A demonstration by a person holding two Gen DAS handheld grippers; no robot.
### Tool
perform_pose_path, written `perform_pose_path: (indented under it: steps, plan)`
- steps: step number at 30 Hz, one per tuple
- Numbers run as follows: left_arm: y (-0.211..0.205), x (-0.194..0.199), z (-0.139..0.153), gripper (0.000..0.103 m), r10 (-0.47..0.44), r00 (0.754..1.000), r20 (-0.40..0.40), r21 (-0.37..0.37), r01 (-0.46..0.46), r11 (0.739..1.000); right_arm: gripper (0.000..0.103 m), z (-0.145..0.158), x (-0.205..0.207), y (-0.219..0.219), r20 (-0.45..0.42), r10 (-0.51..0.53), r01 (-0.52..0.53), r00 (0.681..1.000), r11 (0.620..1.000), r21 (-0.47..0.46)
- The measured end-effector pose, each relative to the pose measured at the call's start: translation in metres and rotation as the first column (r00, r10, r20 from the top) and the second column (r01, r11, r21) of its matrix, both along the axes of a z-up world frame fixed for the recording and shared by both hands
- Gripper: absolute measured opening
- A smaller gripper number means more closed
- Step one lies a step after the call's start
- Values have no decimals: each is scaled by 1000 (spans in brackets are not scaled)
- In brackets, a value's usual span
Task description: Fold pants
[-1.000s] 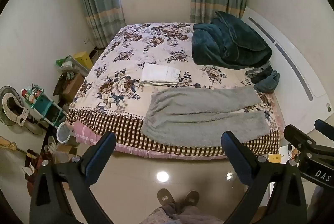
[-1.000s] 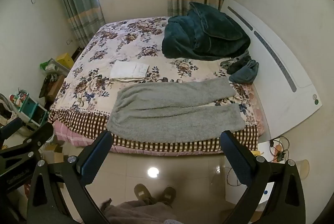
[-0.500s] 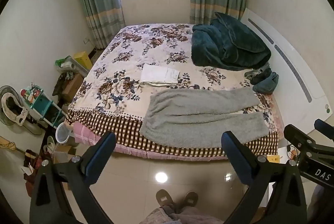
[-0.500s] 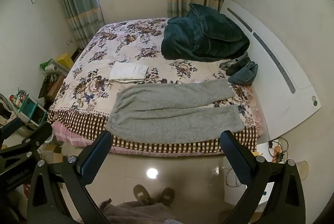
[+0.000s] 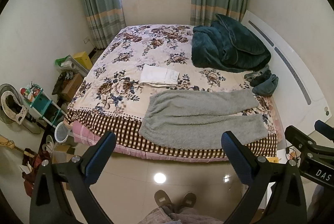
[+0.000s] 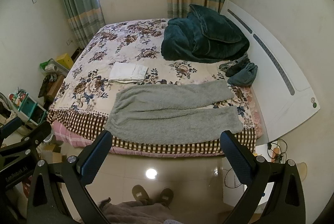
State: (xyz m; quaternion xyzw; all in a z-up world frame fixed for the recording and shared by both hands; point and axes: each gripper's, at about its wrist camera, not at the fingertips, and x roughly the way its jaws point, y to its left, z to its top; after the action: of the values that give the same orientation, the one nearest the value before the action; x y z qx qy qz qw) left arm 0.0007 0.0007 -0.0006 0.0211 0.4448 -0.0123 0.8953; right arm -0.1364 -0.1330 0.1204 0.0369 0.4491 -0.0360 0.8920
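Observation:
Grey fleece pants (image 5: pixel 198 115) lie flat across the near edge of the bed, waist to the left, both legs spread to the right; they also show in the right wrist view (image 6: pixel 171 111). My left gripper (image 5: pixel 168 146) is open and empty, held above the floor in front of the bed. My right gripper (image 6: pixel 165 145) is open and empty, at the same distance from the pants. Neither touches the cloth.
A folded white garment (image 5: pixel 159 76) lies behind the pants on the floral bedspread (image 5: pixel 117 88). A dark green blanket (image 5: pixel 227 48) is heaped at the head end. Small dark clothes (image 5: pixel 264 83) lie by the white headboard (image 5: pixel 292 77). Clutter and a shelf (image 5: pixel 41 102) stand left.
Both grippers have drifted slightly back and up from the bed, so the bed sits a little higher in view. The pants have not moved.

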Motion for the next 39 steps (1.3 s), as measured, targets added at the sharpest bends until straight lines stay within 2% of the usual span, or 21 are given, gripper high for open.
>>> perform_pose_path:
  steps: [30, 39]
  plan:
    - [-6, 2, -4, 103, 1, 1000, 6, -6, -1, 1000, 103, 2, 0, 2, 1, 1, -1, 1000, 1000, -1]
    - [-6, 2, -4, 103, -1, 1000, 6, -9, 1, 1000, 103, 16, 7, 1, -3, 4, -4, 1000, 1000, 7]
